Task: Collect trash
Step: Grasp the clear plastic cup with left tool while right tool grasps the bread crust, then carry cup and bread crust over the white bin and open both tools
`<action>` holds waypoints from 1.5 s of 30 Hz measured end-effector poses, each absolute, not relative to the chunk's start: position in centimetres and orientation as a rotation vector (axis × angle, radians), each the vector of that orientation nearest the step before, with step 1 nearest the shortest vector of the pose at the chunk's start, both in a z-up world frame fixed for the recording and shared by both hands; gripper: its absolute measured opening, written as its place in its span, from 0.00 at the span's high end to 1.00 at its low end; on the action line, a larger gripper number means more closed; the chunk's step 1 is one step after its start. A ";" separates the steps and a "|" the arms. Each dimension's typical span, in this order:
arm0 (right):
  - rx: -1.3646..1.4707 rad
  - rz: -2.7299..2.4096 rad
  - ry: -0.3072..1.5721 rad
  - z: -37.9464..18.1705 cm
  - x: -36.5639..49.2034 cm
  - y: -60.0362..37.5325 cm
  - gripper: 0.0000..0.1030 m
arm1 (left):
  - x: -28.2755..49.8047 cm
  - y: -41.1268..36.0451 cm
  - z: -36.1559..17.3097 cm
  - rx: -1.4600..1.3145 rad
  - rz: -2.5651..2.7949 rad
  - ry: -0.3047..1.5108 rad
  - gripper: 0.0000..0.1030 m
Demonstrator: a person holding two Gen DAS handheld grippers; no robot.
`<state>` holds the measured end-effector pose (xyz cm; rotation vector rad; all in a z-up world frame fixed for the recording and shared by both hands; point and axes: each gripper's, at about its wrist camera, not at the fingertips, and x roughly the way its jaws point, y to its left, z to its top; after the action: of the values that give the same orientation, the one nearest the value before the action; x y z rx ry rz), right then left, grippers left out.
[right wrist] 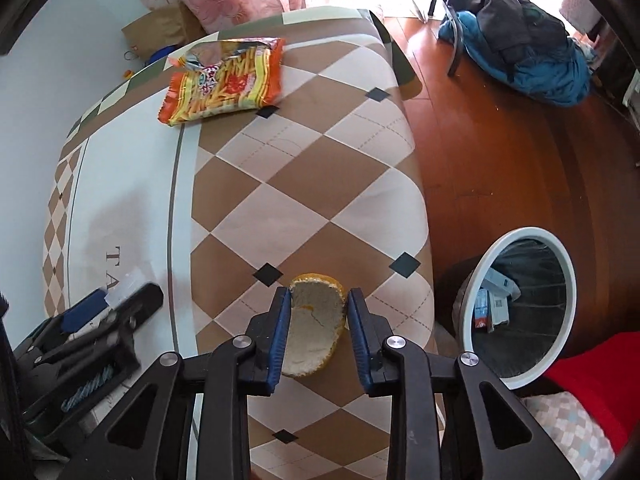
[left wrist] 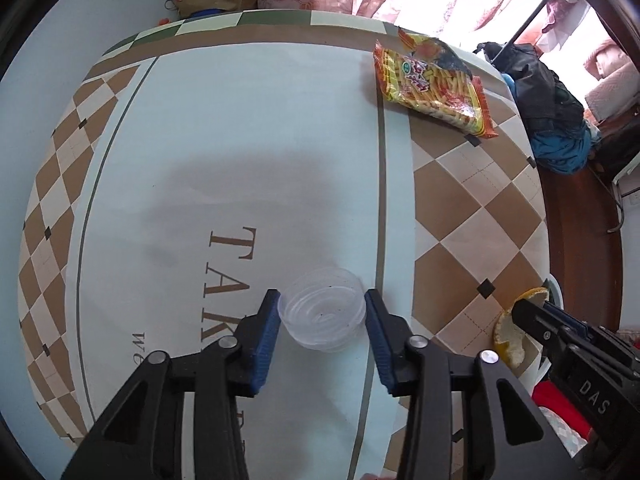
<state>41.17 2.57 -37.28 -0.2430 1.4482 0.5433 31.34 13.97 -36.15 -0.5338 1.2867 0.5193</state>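
Clear cup [left wrist: 323,314] on the table [left wrist: 240,140], lying between the left gripper's [left wrist: 322,314] blue fingers [left wrist: 269,340], both pads at or just beside its rim; contact too close to call. Thin, light plastic by the look: springy, slick, likely to buckle or squirt out under a hard squeeze. Best taken across the rim with a gentle close.

Peel [right wrist: 316,322], pith up, curved like a shallow boat, near the table's right edge. Bracketed by the right gripper [right wrist: 318,324], fingers [right wrist: 280,336] spread to either side, not yet clamped as far as can be seen. Probably light, leathery, a bit limp and damp; forgiving of a firm pinch across the curled sides. From the left wrist view, same peel seen at the right gripper's tip.

Farther off, snack bag [right wrist: 224,80] torn open at the far end of the table: crinkly, nearly weightless, slippery film, best pinched at a corner or the torn flap.

Bin [right wrist: 520,312] on the floor just right of the table, white rim, some packaging already inside. Short carry for the peel, longer for the cup.
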 end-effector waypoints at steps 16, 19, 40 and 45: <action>-0.208 0.625 1.415 -34.8 38.4 3.1 0.91 | 28.4 13.5 -31.4 -0.293 0.611 1.186 0.63; -0.113 0.650 1.422 -34.3 38.5 2.2 0.91 | 27.9 13.9 -31.8 -0.302 0.636 1.187 0.63; -0.073 0.546 1.487 -38.5 40.0 1.1 0.52 | 27.4 14.3 -34.9 -0.334 0.645 1.242 0.63; -0.125 0.569 1.439 -38.4 39.3 1.6 0.92 | 27.0 13.6 -34.9 -0.324 0.645 1.246 0.63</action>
<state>39.34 1.65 -38.44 -0.1250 1.4388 0.5688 26.97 13.64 -34.90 -0.3242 1.2463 0.6452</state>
